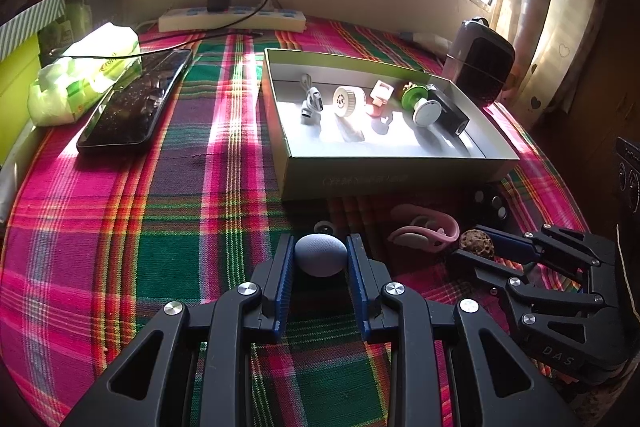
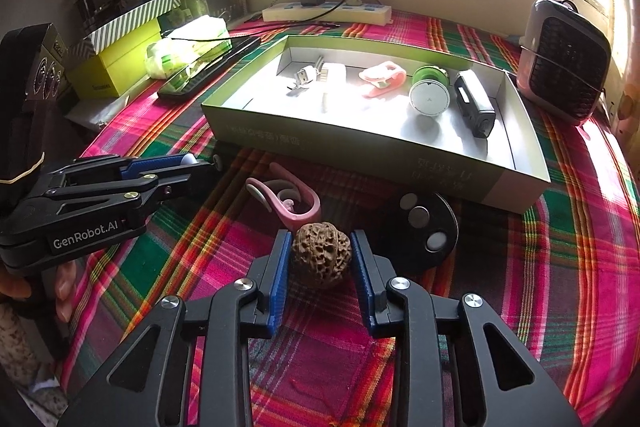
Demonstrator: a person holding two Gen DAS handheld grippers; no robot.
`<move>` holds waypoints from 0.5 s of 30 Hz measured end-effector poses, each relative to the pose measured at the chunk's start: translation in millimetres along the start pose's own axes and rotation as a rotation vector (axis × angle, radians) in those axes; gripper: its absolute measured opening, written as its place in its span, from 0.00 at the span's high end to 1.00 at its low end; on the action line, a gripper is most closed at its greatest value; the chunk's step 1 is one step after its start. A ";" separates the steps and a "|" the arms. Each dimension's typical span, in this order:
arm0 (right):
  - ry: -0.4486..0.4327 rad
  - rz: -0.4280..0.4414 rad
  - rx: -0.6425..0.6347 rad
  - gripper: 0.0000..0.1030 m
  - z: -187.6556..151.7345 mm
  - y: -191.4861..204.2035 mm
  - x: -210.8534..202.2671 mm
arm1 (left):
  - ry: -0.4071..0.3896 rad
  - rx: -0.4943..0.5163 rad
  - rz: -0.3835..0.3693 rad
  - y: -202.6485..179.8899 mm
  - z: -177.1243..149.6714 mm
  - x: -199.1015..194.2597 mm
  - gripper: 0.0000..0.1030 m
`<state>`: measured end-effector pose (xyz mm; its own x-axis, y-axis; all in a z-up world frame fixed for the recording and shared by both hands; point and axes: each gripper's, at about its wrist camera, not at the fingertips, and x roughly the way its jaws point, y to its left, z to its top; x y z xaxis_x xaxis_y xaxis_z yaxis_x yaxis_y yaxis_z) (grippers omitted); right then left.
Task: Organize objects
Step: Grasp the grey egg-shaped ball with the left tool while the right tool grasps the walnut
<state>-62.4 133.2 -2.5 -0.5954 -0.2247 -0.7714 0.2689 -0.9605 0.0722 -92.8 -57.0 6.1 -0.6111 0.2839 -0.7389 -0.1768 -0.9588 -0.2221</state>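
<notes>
While several small things already lie inside the open box (image 2: 372, 143) in the middle of the right wrist view, the tidying looks roughly half done. In the box sit a cable plug (image 2: 306, 75), a white spool (image 1: 347, 101), a pink clip (image 2: 382, 77), a green-and-white reel (image 2: 429, 95) and a black gadget (image 2: 474, 103).

Still out on the plaid cloth (image 1: 120, 227), below the box's near wall, are a pink earhook (image 2: 288, 201) and a black disc (image 2: 426, 231).

The left gripper (image 1: 320, 255) has its blue pads against both sides of a grey ball (image 1: 321, 254) at lower centre of its own view, so it is clamped on it. The right gripper (image 2: 322, 255) pinches a walnut (image 2: 322, 254) the same way, at lower centre of its view. Both pieces sit low, near the cloth, just short of the box; I judge they go in next.

As for writing, "GenRobot.AI" reads in white on the left gripper's body at the left edge of the right wrist view, and "DAS" shows on the right gripper at lower right of the left wrist view. The print on the box's near wall is too faint to read.
</notes>
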 end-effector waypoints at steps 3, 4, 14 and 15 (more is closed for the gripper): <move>0.000 0.004 0.002 0.70 -0.2 -0.7 -0.1 | 0.000 0.004 0.005 -1.6 -0.1 0.1 0.77; 0.000 0.007 0.003 0.70 0.0 -0.8 0.1 | 0.000 0.007 0.007 -0.8 -0.1 -0.2 0.77; -0.002 0.017 0.016 0.70 -0.2 -3.2 0.4 | 0.000 0.010 0.011 -1.7 -0.2 -0.1 0.77; -0.003 0.015 0.018 0.70 -0.6 -3.5 -0.2 | 0.001 0.010 0.010 -1.8 -0.2 -0.3 0.77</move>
<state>-62.8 136.7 -3.0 -0.5938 -0.2398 -0.7680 0.2642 -0.9597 0.0953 -92.2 -55.4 6.6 -0.6123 0.2743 -0.7415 -0.1782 -0.9616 -0.2085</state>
